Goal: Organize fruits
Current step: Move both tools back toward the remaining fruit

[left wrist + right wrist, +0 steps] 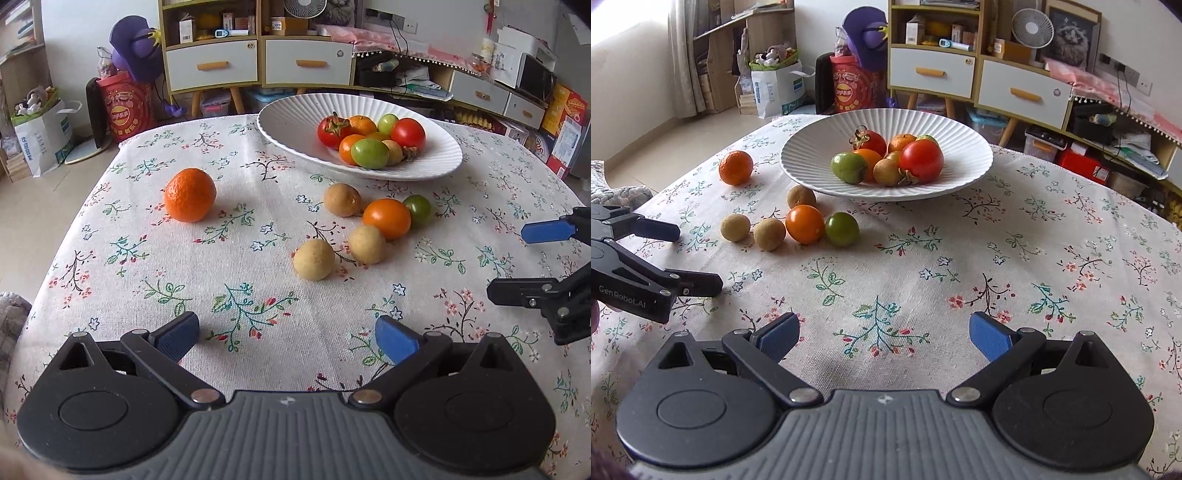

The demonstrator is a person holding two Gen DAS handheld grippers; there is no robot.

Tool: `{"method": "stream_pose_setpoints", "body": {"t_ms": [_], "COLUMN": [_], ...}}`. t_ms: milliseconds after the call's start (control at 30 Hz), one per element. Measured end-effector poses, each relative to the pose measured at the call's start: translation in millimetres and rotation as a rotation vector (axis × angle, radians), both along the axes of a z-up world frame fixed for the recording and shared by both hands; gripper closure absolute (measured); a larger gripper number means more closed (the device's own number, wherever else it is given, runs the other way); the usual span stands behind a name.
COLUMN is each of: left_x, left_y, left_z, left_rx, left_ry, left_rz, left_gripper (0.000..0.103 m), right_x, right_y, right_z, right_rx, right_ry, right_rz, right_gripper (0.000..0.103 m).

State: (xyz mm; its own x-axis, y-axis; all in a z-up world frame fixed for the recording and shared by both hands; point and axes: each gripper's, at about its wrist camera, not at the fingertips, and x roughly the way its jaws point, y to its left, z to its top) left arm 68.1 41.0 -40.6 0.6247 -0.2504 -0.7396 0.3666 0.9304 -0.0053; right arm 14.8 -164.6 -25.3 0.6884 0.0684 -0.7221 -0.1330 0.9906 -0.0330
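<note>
From the left wrist camera, the left gripper [287, 334] hangs over the flowered bench [258, 280] with its blue fingers [177, 338] spread wide and nothing between them. Ahead of the fingertips and slightly to their right lies a cluster of loose fruit: two pale longans [314, 259] nearest, then an orange tomato [386, 218] touching a green tomato [418, 209], with a third longan behind. A mandarin [190, 194] sits alone, ahead and to the left of the fingers, well apart from the cluster. Beyond all of them stands the white plate [288, 125], already heaped with fruit. The right gripper [532, 264] shows at the right edge. From the right wrist camera, the right gripper [884, 334] is likewise spread wide and empty; the same cluster lies ahead and off to the left of its fingers, and the plate [964, 155] stands straight beyond them. The left gripper [698, 258] enters at the left, apparently closer to the longans, though the fisheye makes this hard to judge. The round fruits offer no long axis, so the left side looks better placed for the nearest longan.
</note>
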Motion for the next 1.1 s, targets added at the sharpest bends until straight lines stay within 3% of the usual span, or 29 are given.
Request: {"method": "stream_pose_setpoints", "body": {"t_ms": [567, 667, 833, 1100], "left_x": [9.4, 8.6, 9.4, 7.5], "left_y": [-3.9, -4.5, -6.3, -7.7], "left_z": [-2.0, -2.2, 0.0, 0.3], "left_rx": [-0.025, -0.030, -0.044, -0.055], "left_ry": [-0.052, -0.070, -0.099, -0.110], "left_rz": [-0.027, -0.021, -0.034, -0.047], "left_gripper": [0.004, 0.008, 0.026, 0.036], "right_x": [25.3, 28.6, 34.2, 37.5], "right_y": [9.0, 12.5, 15.2, 18.7], "right_z": [-4.5, -4.2, -3.3, -2.0], "right_rx": [-0.033, -0.041, -0.035, -0.030], "right_ry": [-0.055, -0.064, -0.065, -0.069], "right_rz": [0.025, 0.037, 0.056, 0.079], "right_gripper": [0.020, 0.024, 0.031, 0.040]}}
